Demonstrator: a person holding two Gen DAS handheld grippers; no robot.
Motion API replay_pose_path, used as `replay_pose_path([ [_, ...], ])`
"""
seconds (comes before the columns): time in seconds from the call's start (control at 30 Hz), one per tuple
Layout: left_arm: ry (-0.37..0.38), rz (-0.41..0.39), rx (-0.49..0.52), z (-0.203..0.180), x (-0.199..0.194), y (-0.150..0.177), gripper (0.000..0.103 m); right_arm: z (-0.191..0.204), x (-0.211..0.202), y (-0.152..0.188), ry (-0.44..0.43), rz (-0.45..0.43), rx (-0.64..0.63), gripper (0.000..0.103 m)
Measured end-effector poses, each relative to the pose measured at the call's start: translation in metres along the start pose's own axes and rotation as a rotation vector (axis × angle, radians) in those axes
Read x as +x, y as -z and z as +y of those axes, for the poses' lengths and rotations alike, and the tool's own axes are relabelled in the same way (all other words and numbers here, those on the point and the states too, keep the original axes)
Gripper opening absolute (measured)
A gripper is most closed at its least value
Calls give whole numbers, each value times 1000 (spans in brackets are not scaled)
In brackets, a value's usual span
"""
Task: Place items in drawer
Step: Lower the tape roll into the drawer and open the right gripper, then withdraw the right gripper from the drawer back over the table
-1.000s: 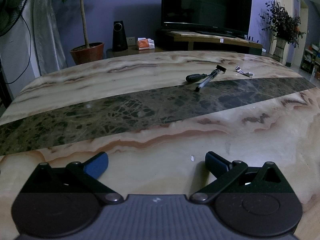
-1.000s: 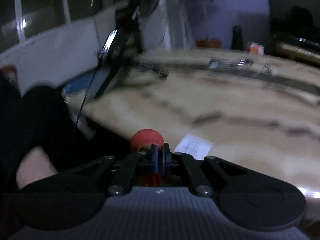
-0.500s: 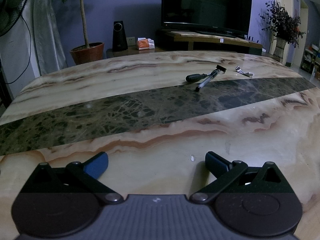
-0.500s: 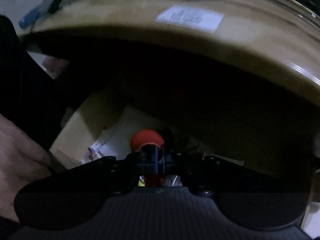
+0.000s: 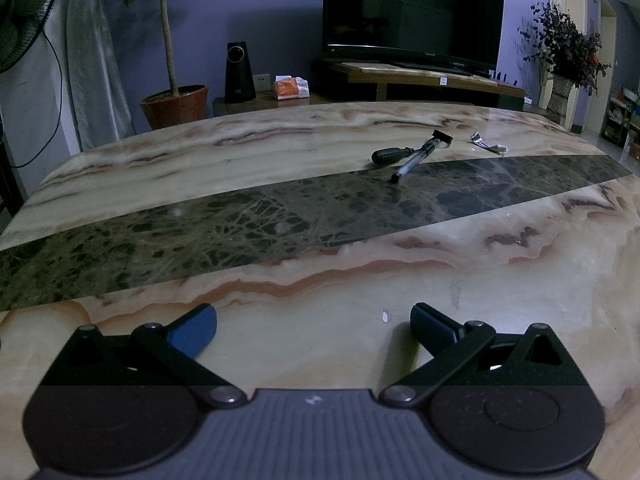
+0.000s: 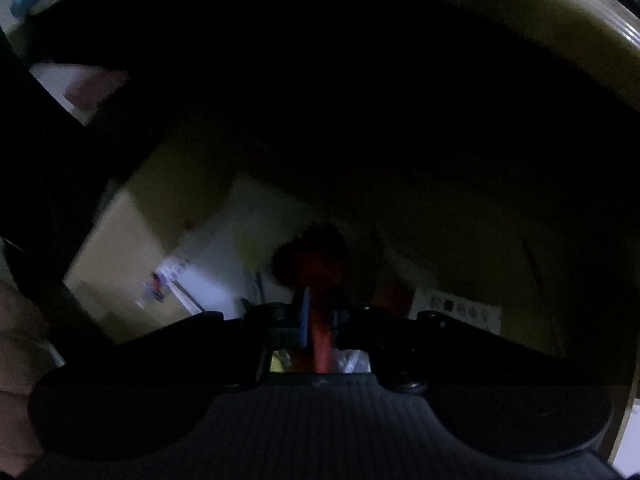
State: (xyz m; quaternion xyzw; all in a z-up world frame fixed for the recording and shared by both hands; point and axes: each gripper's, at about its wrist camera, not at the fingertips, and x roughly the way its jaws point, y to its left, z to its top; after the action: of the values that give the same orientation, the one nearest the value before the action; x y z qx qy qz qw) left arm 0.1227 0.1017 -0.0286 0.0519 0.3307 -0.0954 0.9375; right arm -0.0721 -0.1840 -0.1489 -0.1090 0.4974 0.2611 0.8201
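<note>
A: Well, marble table (image 5: 320, 168), wide; left gripper (image 5: 314, 322) low over it, jaws apart, empty. Screwdriver (image 5: 390, 155) and pen (image 5: 414, 163) lie far across.

B: Right gripper (image 6: 320, 312), under the table edge, above the drawer (image 6: 132, 232); jaws just easing open, red-handled item (image 6: 320, 272) between — contact unclear, dim and blurred.

Drawer (image 6: 132, 248): mostly in shadow, far end hidden under the counter (image 6: 592, 32).
Red item (image 6: 316, 264): blurred, kind unclear.
Papers (image 6: 208, 264): print unreadable.
Fan (image 5: 20, 12): cut by left edge.
</note>
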Motion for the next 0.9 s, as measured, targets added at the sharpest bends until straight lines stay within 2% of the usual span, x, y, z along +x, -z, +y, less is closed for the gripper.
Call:
replay_pose_path([
  [0.17, 0, 0, 0, 0, 0, 0, 103, 3, -43, -15, -130, -77, -39, 14],
  [0.2, 0, 0, 0, 0, 0, 0, 103, 2, -54, -19, -174, -95, -45, 14],
  [0.23, 0, 0, 0, 0, 0, 0, 103, -1, -69, -25, -258, -115, -33, 14],
  [0.27, 0, 0, 0, 0, 0, 0, 103, -4, -83, -30, -322, -145, -29, 15],
  [0.33, 0, 0, 0, 0, 0, 0, 103, -12, -112, -43, -354, -243, -34, 16],
  [0.37, 0, 0, 0, 0, 0, 0, 103, -15, -126, -49, -369, -293, -36, 21],
  [0.43, 0, 0, 0, 0, 0, 0, 103, -33, -153, -65, -304, -423, 19, 34],
  [0.5, 0, 0, 0, 0, 0, 0, 103, -55, -167, -80, -242, -536, 113, 34],
  [0.57, 0, 0, 0, 0, 0, 0, 103, -73, -172, -99, -115, -617, 165, 34],
  [0.6, 0, 0, 0, 0, 0, 0, 103, -82, -171, -109, -49, -634, 182, 34],
  [0.73, 0, 0, 0, 0, 0, 0, 103, -114, -147, -155, 79, -660, 175, 34],
  [0.9, 0, 0, 0, 0, 0, 0, 103, -154, -109, -216, 205, -609, 99, 38],
])
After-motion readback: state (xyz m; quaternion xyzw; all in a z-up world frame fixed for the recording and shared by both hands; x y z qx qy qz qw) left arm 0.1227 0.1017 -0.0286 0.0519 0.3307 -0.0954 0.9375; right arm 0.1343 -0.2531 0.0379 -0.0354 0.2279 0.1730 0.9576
